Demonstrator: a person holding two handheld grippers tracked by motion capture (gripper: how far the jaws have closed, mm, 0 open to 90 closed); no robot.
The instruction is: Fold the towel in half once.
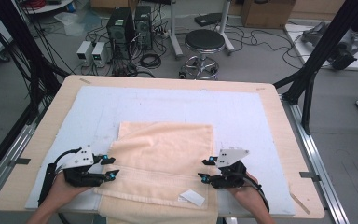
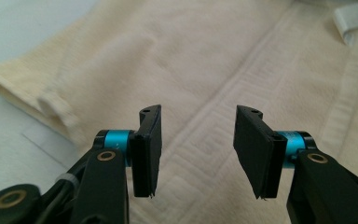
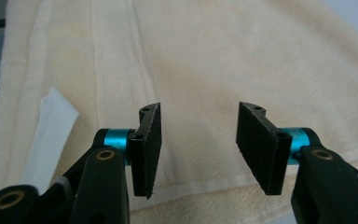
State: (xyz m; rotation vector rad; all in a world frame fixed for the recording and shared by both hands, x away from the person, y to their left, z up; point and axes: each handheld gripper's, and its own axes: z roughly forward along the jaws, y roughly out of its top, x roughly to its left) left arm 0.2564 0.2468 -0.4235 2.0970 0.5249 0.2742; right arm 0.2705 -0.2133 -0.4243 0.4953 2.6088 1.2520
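Your table is carrying a pale blue mat, and the cream towel is lying folded on the mat's middle, its near end hanging over the table's front edge. You are holding your left gripper at the towel's left edge and your right gripper at its right edge, both pointing inward over the cloth. Both pairs of jaws are standing apart with nothing between them. A small white label is lying on the towel's near right corner.
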